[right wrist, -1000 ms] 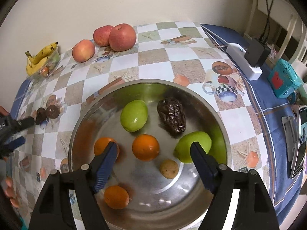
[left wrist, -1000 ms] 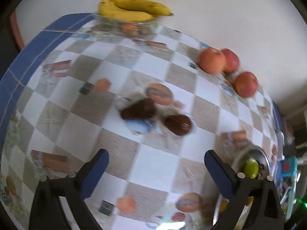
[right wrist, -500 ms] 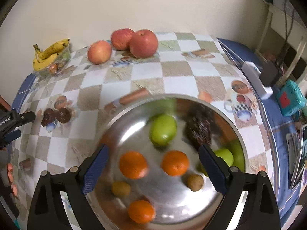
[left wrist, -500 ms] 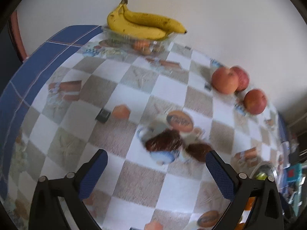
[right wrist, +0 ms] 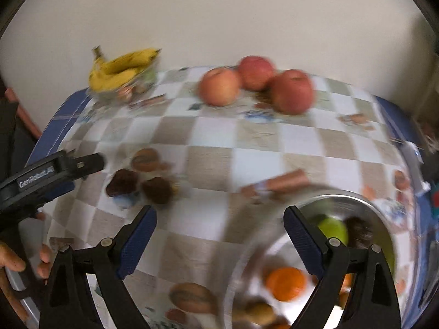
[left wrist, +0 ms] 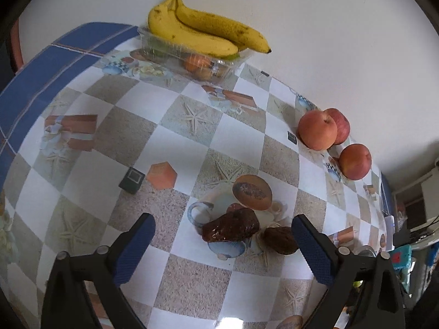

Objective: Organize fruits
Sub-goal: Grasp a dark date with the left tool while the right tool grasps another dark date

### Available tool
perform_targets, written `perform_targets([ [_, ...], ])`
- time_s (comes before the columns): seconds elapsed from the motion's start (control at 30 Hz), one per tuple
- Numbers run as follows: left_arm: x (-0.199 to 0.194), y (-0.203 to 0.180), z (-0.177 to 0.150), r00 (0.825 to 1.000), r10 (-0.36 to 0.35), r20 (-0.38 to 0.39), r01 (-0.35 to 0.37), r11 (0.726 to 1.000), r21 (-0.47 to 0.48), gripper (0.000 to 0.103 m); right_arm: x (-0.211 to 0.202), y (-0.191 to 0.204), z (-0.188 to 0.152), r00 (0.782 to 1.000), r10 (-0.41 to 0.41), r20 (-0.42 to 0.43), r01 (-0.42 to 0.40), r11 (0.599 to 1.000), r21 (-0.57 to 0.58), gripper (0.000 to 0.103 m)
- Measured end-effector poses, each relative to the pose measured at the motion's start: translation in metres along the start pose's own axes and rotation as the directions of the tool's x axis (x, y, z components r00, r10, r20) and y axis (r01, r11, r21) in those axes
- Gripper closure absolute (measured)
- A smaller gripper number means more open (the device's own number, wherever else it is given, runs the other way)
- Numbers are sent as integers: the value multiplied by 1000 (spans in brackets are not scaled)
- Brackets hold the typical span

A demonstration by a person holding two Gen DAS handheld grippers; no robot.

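My left gripper (left wrist: 222, 235) is open and empty just above the checked tablecloth. Two dark brown wrinkled fruits, a large one (left wrist: 231, 228) and a smaller one (left wrist: 280, 240), lie between its fingers. My right gripper (right wrist: 219, 226) is open and empty, up over the table at the left rim of a steel bowl (right wrist: 359, 196). The bowl holds a green fruit (right wrist: 333, 229), an orange (right wrist: 285, 283), a dark fruit (right wrist: 359, 233) and small brown ones. The right wrist view is blurred; the two dark fruits (right wrist: 122, 182) show there beside the left gripper (right wrist: 90, 164).
Three apples (left wrist: 317, 129) lie by the back wall. Bananas (left wrist: 203, 34) rest on a clear plastic tray (left wrist: 189, 60) holding small fruit at the back left. Gadgets and cables (left wrist: 403, 255) crowd the right table end. The tablecloth's blue border (left wrist: 33, 82) marks the left edge.
My left gripper has come closer to the two dark fruits, which now sit between its fingers. My right gripper has swung up and left, away from over the bowl.
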State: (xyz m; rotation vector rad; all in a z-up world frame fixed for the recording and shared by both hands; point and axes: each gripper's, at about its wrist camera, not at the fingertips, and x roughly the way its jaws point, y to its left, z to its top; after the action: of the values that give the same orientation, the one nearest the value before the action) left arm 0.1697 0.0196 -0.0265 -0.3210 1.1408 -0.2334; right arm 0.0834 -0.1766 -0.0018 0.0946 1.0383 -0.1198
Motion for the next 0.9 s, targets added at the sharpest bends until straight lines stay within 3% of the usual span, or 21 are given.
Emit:
perform_targets([
  [0.13, 17, 0, -2, 999, -15, -44, 15, 1000, -9, 16, 31, 29, 7, 998, 37, -46, -39, 997, -61, 23],
  [0.47, 35, -2, -2, 995, -18, -98, 18, 1000, -5, 41, 80, 65, 9, 993, 49, -104, -63, 989, -136, 42],
  [0.6, 36, -5, -3, 992, -68, -104, 67, 998, -8, 61, 82, 69, 11, 995, 39, -92, -52, 988, -148, 54],
  [0.9, 24, -8, -6, 995, -53, -90, 54, 999, 7, 62, 69, 68, 3, 995, 53, -89, -66, 986, -152, 58],
])
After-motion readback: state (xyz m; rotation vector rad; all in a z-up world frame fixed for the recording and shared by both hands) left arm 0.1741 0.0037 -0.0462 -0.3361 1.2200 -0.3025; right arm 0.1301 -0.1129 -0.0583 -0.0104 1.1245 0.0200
